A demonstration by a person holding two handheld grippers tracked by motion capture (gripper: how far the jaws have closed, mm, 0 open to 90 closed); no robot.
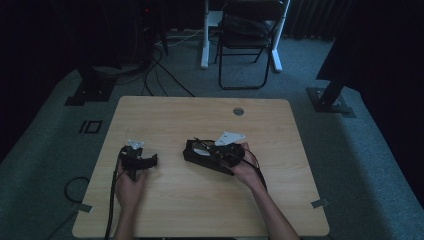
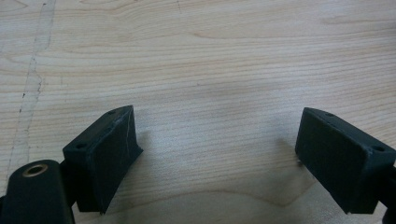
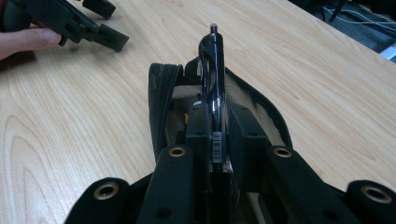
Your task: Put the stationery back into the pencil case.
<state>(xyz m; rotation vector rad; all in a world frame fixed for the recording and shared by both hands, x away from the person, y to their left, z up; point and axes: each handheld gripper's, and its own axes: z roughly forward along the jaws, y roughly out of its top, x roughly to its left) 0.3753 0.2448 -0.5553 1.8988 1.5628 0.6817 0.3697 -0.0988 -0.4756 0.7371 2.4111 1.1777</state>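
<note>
Right hand-held gripper [image 3: 214, 140]: closed on a dark glossy pen [image 3: 212, 70], clamped between the pads near its lower barrel, tip projecting forward and upward past the jaws. Directly beneath and ahead of the jaws: a black zip pouch [image 3: 161, 93], lying open on the table [image 3: 70, 140], pale lining exposed on either side of the pen. In the high view, same right hand-held gripper [image 1: 212, 152] positioned over the pouch [image 1: 192, 152], near table centre.

Left hand-held gripper [image 2: 215, 154]: jaws spread wide, nothing between the pads, bare table [image 2: 210, 56] ahead of them. In the high view, left hand-held gripper [image 1: 137, 160] well apart from the pouch, not bracing it.

Probable faults from this state:

- Pouch unsecured. Likely to slide or fold under the right hand-held gripper on any push of the pen against lining or zip edge.
- Narrow grip on a slick, round barrel. Risk of rotation or slippage between the pads on contact with the pouch wall.
- Long free length ahead of the jaws. Risk of the tip catching the zip teeth and levering the pen out of line.
- Early release above the opening. Risk of the pen rolling off the pouch onto the table.

Corrective measure, as a judgement: pouch rim pinned by the left hand-held gripper before insertion.
</note>
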